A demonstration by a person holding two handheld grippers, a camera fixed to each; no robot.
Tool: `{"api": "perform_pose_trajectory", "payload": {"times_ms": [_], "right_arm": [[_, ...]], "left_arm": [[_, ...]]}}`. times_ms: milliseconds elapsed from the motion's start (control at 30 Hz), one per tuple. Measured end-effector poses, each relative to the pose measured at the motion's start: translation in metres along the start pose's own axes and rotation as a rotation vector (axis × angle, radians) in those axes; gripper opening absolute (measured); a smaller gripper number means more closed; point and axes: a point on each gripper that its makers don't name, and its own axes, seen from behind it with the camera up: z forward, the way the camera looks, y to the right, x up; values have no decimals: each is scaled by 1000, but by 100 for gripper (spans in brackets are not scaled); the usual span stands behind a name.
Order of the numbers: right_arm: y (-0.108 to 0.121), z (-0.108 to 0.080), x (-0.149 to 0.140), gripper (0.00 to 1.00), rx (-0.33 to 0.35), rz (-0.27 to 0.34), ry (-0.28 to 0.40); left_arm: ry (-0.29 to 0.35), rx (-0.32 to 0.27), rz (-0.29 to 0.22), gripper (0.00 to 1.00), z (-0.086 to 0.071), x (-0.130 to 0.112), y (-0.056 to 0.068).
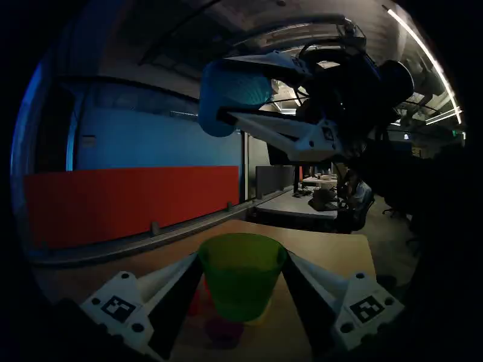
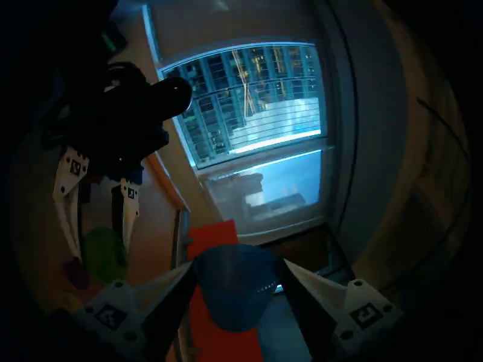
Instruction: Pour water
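A: Where's the translucent green plastic cup (image 1: 241,283)?

B: Upright over the wooden table (image 1: 329,247), pinched in the left gripper (image 1: 241,256), a finger pressing each side.

A: And the pourer?

B: The right gripper (image 1: 223,85) clamps the blue plastic cup (image 1: 232,96). In the left gripper view it's at twelve o'clock, above the green one, with its long axis tipped near level. Its mouth must line up over the green rim, I'd say.

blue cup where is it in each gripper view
Left gripper view: blue cup upper centre, tipped sideways in the right tongs, above the green cup.
Right gripper view: blue cup bottom centre, between the right tongs.
Shared landmark: the green cup, lower left in the right gripper view.
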Motion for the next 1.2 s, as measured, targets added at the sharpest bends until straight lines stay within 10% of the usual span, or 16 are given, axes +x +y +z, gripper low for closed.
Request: {"api": "perform_pose_trajectory", "payload": {"times_ms": [767,1000,1200], "right_arm": [[-4,-11,17,92,38,976,54],[-6,-13,19,92,86,1182,53],[-4,-16,14,92,88,1219,47]], "left_arm": [[-9,10,25,88,1,6,1],[-10,11,32,87,2,8,2],[-14,15,35,87,2,9,2]]}}
